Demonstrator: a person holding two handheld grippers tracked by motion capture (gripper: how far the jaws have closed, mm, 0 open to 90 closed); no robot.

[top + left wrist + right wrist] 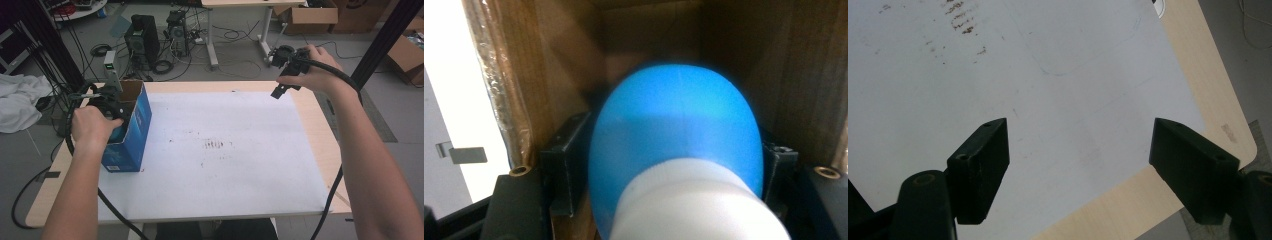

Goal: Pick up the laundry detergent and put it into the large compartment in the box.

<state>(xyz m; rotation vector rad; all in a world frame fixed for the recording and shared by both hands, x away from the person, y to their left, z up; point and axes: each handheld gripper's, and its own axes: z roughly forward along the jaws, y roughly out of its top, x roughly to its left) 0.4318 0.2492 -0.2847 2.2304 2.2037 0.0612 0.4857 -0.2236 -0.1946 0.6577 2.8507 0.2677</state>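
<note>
**A:** Blue and white, that is all you get of the thing between your left gripper's (676, 165) jaws: a rounded blue object (674, 130) with a white part nearest the camera. It fills the middle of the left gripper view and runs off the bottom edge, so I cannot tell you what it is.

**B:** Do you have it clamped?

**A:** Hard to make out. The object sits between the two black jaws inside the brown walls of the box (549, 65), and it covers most of both pads. Whether they press on its sides or stand just off them, I cannot tell.

**B:** And from above?

**A:** From the high view your left hand (92, 127) covers the gripper at the open top of the blue box (131, 135), which stands near the left edge of the table (225, 150). The object itself is hidden inside the box there.

**B:** Your other hand?

**A:** Your right gripper (282, 75) is held up over the far right corner of the table, apart from the box. In the right gripper view its jaws stand wide apart with nothing between them, the white tabletop beneath. Their bases are cut off at the bottom of that view.
</note>
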